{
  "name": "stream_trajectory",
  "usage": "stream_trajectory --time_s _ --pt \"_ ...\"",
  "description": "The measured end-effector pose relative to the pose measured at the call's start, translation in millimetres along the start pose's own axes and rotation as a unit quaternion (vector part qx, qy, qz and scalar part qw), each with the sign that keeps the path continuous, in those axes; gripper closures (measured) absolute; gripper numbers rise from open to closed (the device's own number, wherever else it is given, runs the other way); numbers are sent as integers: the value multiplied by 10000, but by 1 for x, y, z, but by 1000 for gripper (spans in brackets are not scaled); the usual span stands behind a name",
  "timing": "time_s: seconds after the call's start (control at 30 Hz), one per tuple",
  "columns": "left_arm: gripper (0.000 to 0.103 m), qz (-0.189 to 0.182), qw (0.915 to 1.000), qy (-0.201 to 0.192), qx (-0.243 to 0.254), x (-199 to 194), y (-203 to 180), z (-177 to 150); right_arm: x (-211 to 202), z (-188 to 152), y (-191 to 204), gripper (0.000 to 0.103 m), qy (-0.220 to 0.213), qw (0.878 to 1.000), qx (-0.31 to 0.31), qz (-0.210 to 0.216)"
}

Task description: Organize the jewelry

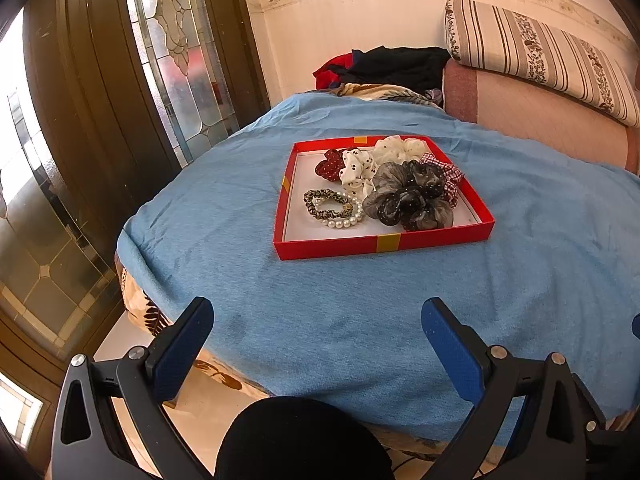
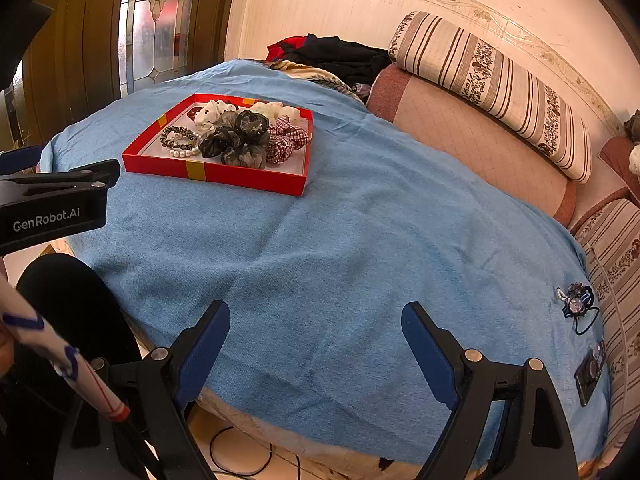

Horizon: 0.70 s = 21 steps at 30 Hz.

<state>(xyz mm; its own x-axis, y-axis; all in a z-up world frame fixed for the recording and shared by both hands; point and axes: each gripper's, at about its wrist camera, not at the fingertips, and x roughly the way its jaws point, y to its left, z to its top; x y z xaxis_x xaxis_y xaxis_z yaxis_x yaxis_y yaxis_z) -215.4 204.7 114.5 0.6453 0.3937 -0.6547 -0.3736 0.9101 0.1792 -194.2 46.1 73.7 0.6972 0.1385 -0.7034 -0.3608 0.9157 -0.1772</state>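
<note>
A shallow red tray [image 1: 384,243] [image 2: 216,174] sits on the blue cloth and holds several scrunchies, a dark sheer one [image 1: 408,196] [image 2: 236,140] in front, plus a pearl bracelet [image 1: 344,222] [image 2: 184,153]. A blue jewelled hair tie [image 2: 576,304] and a dark hair clip [image 2: 590,372] lie on the cloth at the right edge, seen only in the right wrist view. My left gripper [image 1: 318,314] is open and empty, near the cloth's front edge, well short of the tray. My right gripper [image 2: 316,320] is open and empty, left of the hair tie.
The blue cloth [image 1: 320,300] [image 2: 340,240] covers a rounded table. A striped bolster [image 2: 492,88] and pink sofa back [image 2: 480,140] run along the right. Dark clothes [image 1: 392,64] are piled behind. A glass-paned wooden door [image 1: 100,120] stands at the left.
</note>
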Motion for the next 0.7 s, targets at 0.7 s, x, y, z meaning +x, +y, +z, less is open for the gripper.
stream_trajectory --time_s 0.7 --pt "0 18 9998 31 -220 -1 13 5 1 0 1 12 24 10000 37 14"
